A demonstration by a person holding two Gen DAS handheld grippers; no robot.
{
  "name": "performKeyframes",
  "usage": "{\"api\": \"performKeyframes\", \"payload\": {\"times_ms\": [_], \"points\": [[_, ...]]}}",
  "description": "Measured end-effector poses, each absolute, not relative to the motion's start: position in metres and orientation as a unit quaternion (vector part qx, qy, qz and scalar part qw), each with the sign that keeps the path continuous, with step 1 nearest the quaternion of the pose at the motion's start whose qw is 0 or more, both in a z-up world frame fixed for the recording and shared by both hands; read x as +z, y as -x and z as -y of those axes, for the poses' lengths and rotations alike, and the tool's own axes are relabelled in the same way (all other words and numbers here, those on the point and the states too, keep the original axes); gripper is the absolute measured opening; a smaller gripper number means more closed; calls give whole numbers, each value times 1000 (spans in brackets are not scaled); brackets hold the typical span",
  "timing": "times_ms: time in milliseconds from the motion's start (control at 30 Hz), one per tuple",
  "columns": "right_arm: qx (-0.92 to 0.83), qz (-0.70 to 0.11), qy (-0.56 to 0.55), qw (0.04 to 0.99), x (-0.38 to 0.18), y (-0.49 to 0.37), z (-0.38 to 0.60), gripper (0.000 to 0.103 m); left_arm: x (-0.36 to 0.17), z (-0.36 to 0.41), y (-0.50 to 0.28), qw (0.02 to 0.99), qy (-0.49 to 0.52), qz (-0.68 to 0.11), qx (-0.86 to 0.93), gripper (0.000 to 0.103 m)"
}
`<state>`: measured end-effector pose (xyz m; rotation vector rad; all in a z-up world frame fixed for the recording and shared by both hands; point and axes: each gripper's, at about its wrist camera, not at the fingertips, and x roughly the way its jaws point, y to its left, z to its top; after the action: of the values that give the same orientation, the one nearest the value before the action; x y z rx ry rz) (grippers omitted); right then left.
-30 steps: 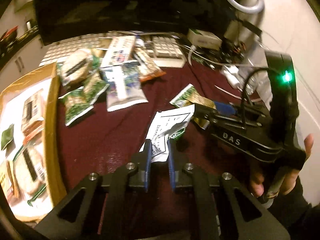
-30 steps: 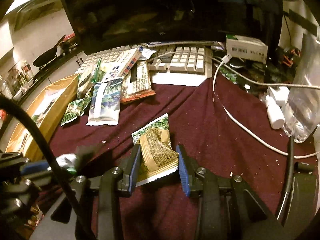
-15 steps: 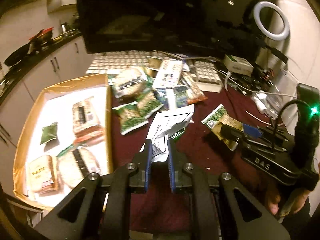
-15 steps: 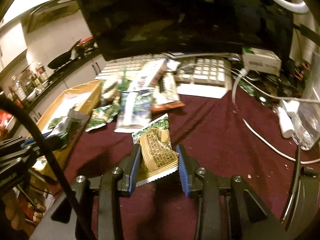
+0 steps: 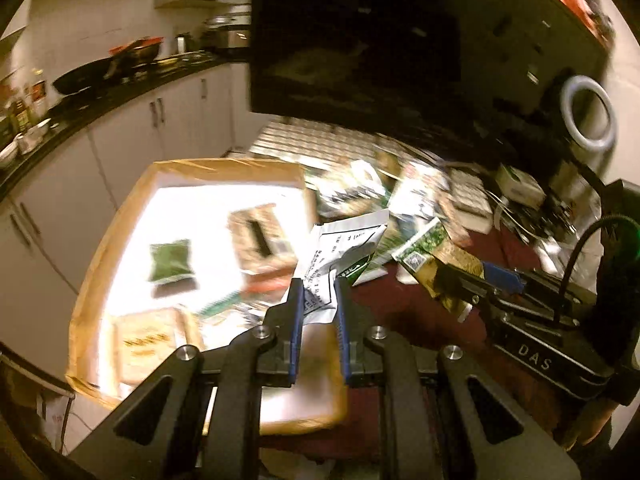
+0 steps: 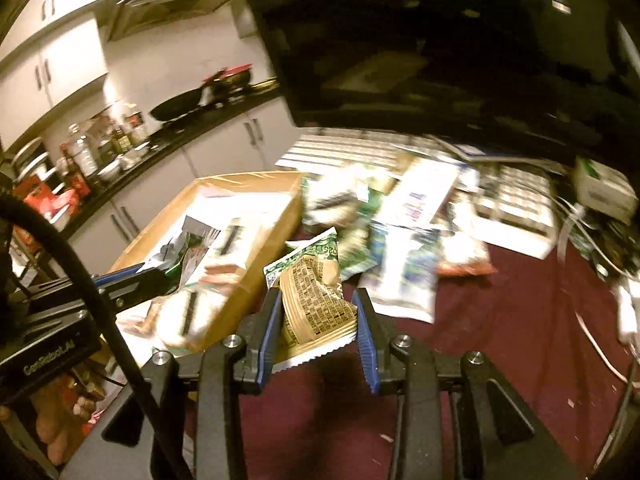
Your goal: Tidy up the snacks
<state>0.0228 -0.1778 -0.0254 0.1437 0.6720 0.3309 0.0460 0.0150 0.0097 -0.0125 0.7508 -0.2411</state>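
Note:
My left gripper (image 5: 318, 286) is shut on a white snack packet (image 5: 340, 248) and holds it in the air over the right edge of the cardboard box (image 5: 120, 208). Several snacks lie in the box, among them a small green packet (image 5: 170, 260). My right gripper (image 6: 316, 300) is shut on a tan and green snack packet (image 6: 316, 292) and holds it above the maroon cloth (image 6: 500, 340), beside the box (image 6: 264, 272). It also shows in the left wrist view (image 5: 472, 276). A pile of loose snack packets (image 6: 400, 240) lies on the cloth.
A white keyboard (image 6: 360, 152) and a dark monitor (image 6: 440, 40) stand behind the pile. Cables and a white box (image 6: 600, 188) sit at the right. A ring light (image 5: 586, 114) stands at the far right. A kitchen counter with pans (image 5: 92, 76) lies left.
Both grippers have lifted and swung left toward the box, each still holding its packet. The left packet now hangs over the box edge.

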Motion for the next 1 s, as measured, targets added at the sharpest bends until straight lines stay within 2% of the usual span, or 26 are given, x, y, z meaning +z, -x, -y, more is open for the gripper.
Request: {"api": "performKeyframes", "payload": {"times_ms": [300,533,767,833,867,900,933,1000], "points": [[214,-371,-48,902,-25,-93,109,35,3,-79,-95,922,16,-386,-34,16],[214,-400,-37,890,-32,-147,78,35,-23,-96,-141,902,-12,-431,-4,16],[216,-432,-39,875,-52,-163,70,37,-38,-112,-158,890,10,-456,5,18],[222,-431,-47,873,-53,-164,73,41,-39,-112,-157,891,22,-454,-8,31],[227,-432,-50,872,-52,-163,74,42,-39,-113,-154,893,28,-450,-11,53],[228,-435,-54,870,-50,-161,76,42,-37,-113,-152,897,33,-441,-9,67],[228,-433,-55,870,-46,-157,78,45,-32,-113,-145,906,43,-420,-6,71],[225,-416,-51,880,-36,-145,84,59,-23,-110,-130,917,59,-394,-10,87]]}}
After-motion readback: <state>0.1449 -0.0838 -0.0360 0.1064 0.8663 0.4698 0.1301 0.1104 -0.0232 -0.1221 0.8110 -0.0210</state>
